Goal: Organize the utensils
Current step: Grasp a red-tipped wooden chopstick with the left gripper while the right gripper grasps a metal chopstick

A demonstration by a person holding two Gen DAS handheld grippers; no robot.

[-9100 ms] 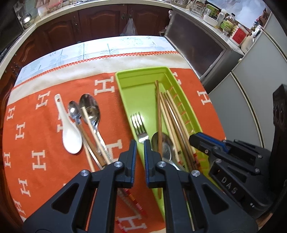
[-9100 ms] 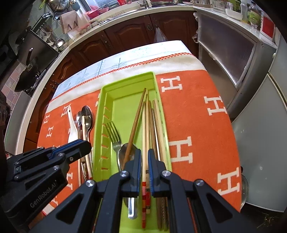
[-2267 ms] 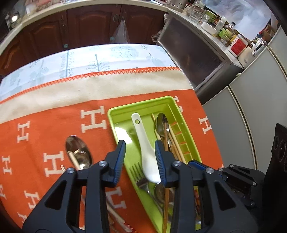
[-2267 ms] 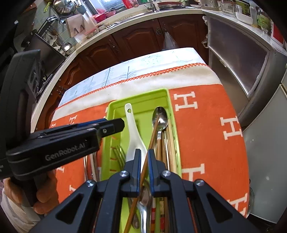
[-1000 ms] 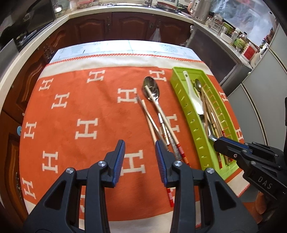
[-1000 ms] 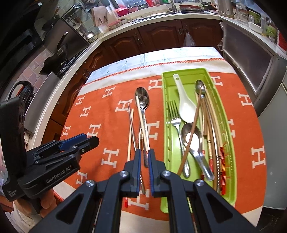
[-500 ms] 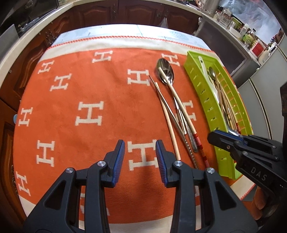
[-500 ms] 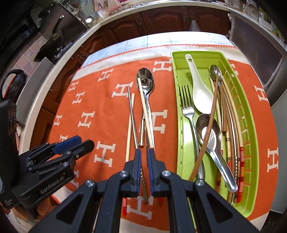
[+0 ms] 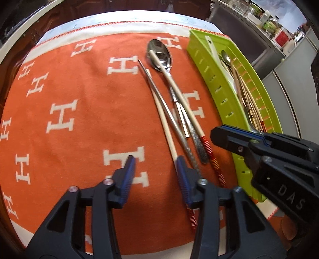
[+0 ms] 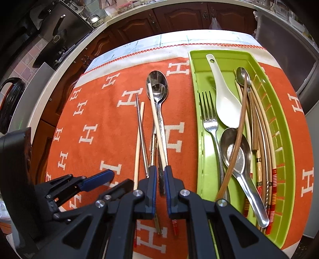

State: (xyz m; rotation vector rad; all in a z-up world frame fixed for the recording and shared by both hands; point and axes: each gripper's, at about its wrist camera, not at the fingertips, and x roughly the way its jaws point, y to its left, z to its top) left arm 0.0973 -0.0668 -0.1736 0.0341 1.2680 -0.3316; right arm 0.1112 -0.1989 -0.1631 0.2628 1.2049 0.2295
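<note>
On the orange cloth lie a large metal spoon [image 10: 157,83] [image 9: 159,53], a red-banded chopstick [image 10: 155,115] across it, a thin metal chopstick [image 10: 140,127] and a cream chopstick [image 10: 137,143] [image 9: 163,119]. My left gripper [image 9: 155,161] hangs low over the cloth with its jaws opening. Only cloth lies between them, and the cream chopstick runs under the right finger. My right gripper [image 10: 160,171] is shut just above the spoon's handle, gripping nothing. The green tray [image 10: 287,159] [image 9: 209,65] holds a white ceramic spoon [image 10: 225,103], a fork [image 10: 209,115], metal spoons and several chopsticks.
The orange cloth with white H letters [image 10: 95,131] covers the table, and its near edge is close below both grippers. Dark wooden cabinets [image 10: 179,18] stand behind. A grey appliance [image 9: 295,79] is on the right, and a black pan [image 10: 57,39] at the far left.
Both grippers have sunk closer to the loose utensils on the cloth. The left gripper's jaws have spread wider. The right gripper's jaws look the same.
</note>
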